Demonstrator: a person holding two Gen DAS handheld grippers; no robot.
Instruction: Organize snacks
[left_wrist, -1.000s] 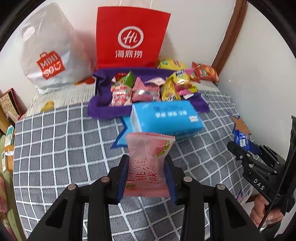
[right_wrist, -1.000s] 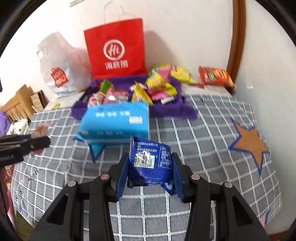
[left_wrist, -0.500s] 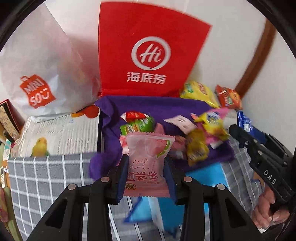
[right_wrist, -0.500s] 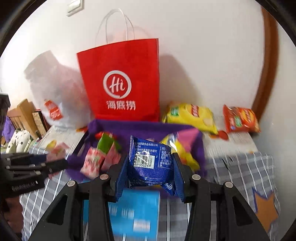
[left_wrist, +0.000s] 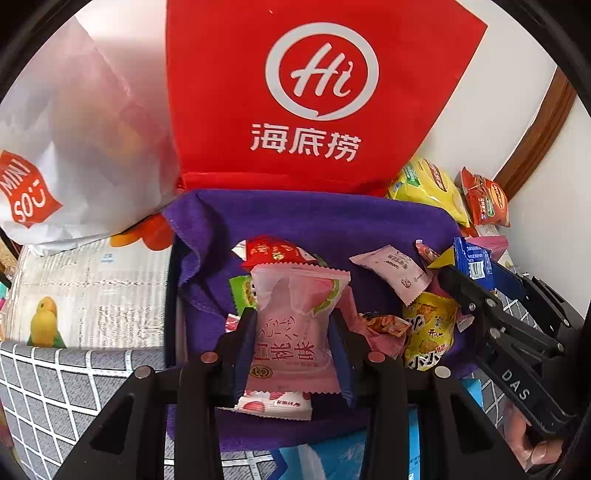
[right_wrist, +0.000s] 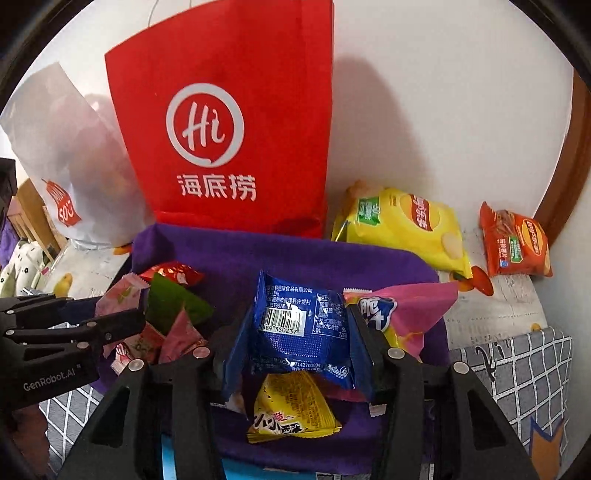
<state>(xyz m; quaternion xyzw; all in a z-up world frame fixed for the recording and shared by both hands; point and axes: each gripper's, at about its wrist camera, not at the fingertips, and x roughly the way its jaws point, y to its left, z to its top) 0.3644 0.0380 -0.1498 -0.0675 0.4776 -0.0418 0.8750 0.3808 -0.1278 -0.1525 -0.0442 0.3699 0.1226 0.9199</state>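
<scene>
A: Pictured: left gripper (left_wrist: 291, 345) clamped on pink peach packet (left_wrist: 295, 332), held upright over purple tray (left_wrist: 314, 214). Right gripper (right_wrist: 295, 343) clamped on blue packet (right_wrist: 299, 328), barcode facing camera, over same tray.

B: Changed since a second ago?

A: Plenty. Both packets then held back over checked surface (right_wrist: 524, 369), blue tissue pack between grippers and tray. Now carried forward past tissue pack, only its edge (left_wrist: 347, 454) showing at bottom of left view. Red bag (left_wrist: 321, 92) looming large behind tray, white bag (left_wrist: 74, 122) to its left.

B: Grip altered?

A: No. Closed on packets throughout, neither slipped.

B: Under the packets?

A: Loose snacks already in tray: red packet (left_wrist: 277, 253), pale pink packet (left_wrist: 395, 271), yellow packet (left_wrist: 428, 332) in left view; green packet (right_wrist: 173, 302), another yellow packet (right_wrist: 291, 410), pink bag (right_wrist: 410, 314) in right view. Yellow chip bag (right_wrist: 410, 225) and orange bag (right_wrist: 517, 243) outside tray, by wall.

B: Meaning for task?

A: Carry probably done; release likely next, dropping both onto pile. Risk: light packets sliding off heap or catching on pads.
</scene>
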